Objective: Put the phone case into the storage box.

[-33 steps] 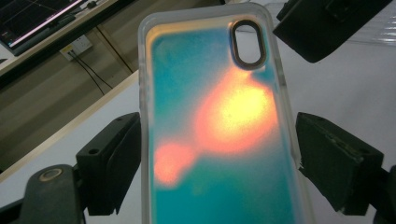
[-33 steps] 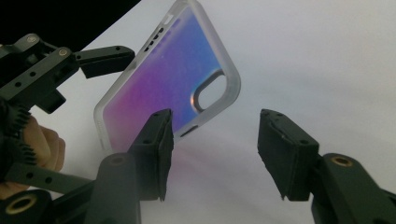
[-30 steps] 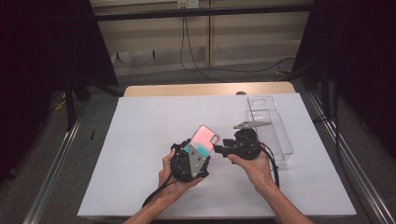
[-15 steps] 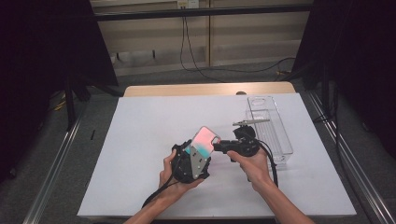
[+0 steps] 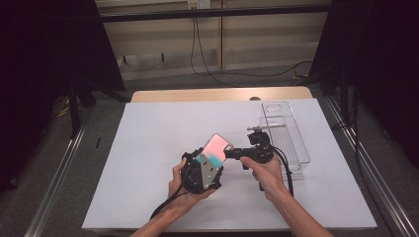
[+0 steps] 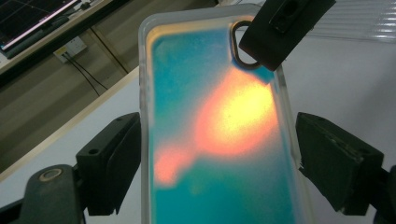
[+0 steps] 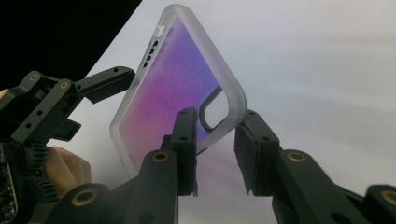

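A translucent phone case, glowing teal and orange, is held up above the white table. My left gripper is shut on it across its width, with a black jaw on each long edge of the case. My right gripper comes in from the right. Its jaws have just been closing on the upper corner by the camera cutout. In the right gripper view the case's corner sits between the two pads of that gripper, which meet it. One of its jaws shows over that corner in the left gripper view.
A clear plastic tray lies on the right part of the table, close behind the right hand. The wooden table edge runs along the back. Metal rails flank the table on both sides.
The right gripper has shifted left from beside the tray to the case's upper corner, and its jaws have narrowed around it. The left gripper and the case have stayed put.
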### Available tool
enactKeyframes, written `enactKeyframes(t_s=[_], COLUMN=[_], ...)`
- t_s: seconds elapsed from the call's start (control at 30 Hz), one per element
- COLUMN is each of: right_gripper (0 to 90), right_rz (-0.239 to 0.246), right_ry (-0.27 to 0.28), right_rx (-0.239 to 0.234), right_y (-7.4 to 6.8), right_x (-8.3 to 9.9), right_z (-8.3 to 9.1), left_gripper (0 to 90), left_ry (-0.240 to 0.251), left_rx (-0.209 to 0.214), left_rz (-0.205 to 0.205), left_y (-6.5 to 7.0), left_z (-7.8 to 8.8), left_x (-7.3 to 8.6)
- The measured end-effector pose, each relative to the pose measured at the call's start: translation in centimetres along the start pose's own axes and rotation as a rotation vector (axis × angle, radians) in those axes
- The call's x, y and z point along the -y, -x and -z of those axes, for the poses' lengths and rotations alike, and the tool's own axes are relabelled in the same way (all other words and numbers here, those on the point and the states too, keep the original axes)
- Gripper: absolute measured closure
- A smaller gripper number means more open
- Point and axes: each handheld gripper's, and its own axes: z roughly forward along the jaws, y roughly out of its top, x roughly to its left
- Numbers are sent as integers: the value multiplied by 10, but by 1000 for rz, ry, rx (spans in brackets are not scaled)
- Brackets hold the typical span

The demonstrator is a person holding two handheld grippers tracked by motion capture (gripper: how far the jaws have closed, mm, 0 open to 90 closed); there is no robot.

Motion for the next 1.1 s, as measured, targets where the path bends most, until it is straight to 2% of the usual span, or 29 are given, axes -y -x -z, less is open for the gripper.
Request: enactKeyframes(t_s=[0.33, 0.4, 0.47, 0.6, 0.8, 0.87, 0.97, 1.1], right_gripper=[773, 781, 791, 821, 825, 830, 832, 833], right_rz=[-51, -67, -72, -98, -115, -108, -97, -84], right_ry=[19, 25, 27, 35, 41, 41, 51, 51], right_rx=[-44, -51, -48, -86, -102, -98, -102, -88], right_y=[1, 0, -1, -2, -3, -5, -6, -6], right_x=[0, 0, 0, -1, -3, -3, -4, -5], right_z=[2, 2, 1, -2, 0, 0, 1, 0], left_gripper=[169, 169, 169, 170, 161, 141, 123, 80], left_ry=[-12, -15, -21, -25, -13, -15, -10, -14], left_rx=[-7, -15, -13, -12, 21, 42, 53, 92], left_rz=[10, 0, 14, 24, 65, 98, 133, 170], left_y=[-2, -3, -5, -9, -14, -18, -22, -28], left_z=[-3, -4, -5, -6, -8, -9, -9, -10], left_x=[2, 2, 3, 4, 4, 4, 5, 6])
